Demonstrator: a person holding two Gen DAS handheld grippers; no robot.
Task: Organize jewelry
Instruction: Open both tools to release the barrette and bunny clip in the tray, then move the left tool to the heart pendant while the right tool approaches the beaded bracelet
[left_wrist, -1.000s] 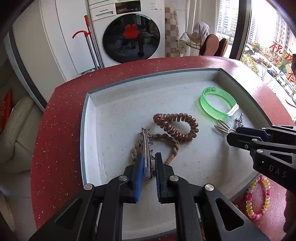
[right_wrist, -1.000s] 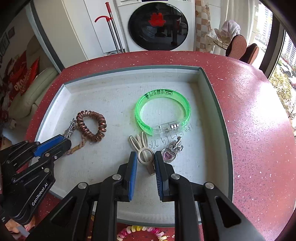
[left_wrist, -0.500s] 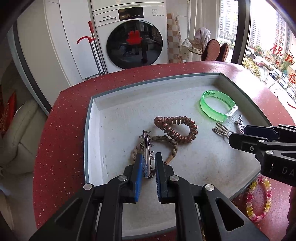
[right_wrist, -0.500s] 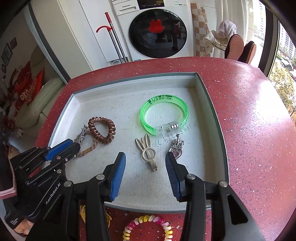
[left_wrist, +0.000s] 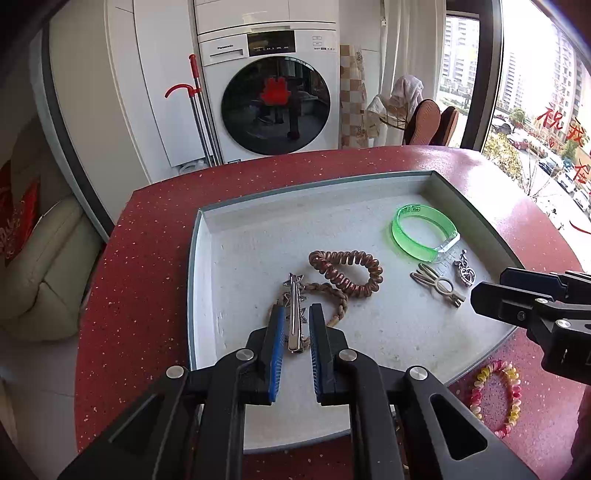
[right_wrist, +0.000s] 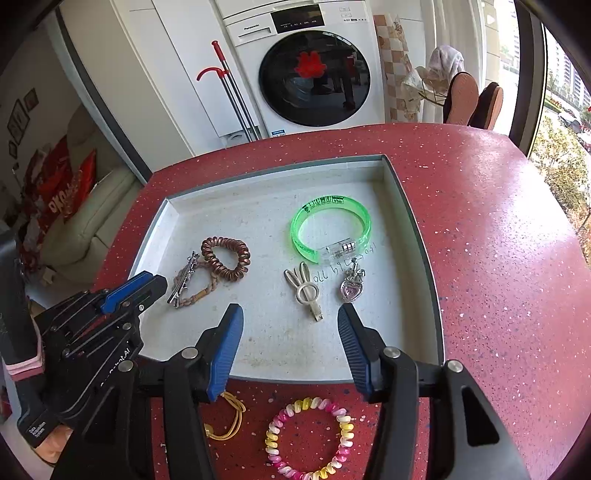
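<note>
Laundry corner: washing machine (left_wrist: 273, 92) behind a red speckled counter (left_wrist: 140, 266) with a shallow grey tray (left_wrist: 229, 266) on it.

Left wrist view: left gripper (left_wrist: 295, 321) has its pads either side of a silver hair clip (left_wrist: 294, 314), narrow gap, contact unclear, so I can't tell if it's clamped. Clip lies over a braided cord bracelet (left_wrist: 332, 291), just beside a brown coil hair tie (left_wrist: 347, 267). Green bangle (left_wrist: 424, 232) sits at the tray's far right, bunny clip (left_wrist: 437, 284) and heart pendant (left_wrist: 464, 271) near it. Right gripper's fingers (left_wrist: 517, 291) enter from the right edge.

Right wrist view: right gripper (right_wrist: 291, 317) jaws wide apart, holding nothing, above the tray's near edge. Bunny clip (right_wrist: 306, 290) and heart pendant (right_wrist: 351, 288) lie just ahead of it. Pink-yellow coil bracelet (right_wrist: 310, 437) and a yellow elastic (right_wrist: 229, 417) lie on the counter outside the tray.
</note>
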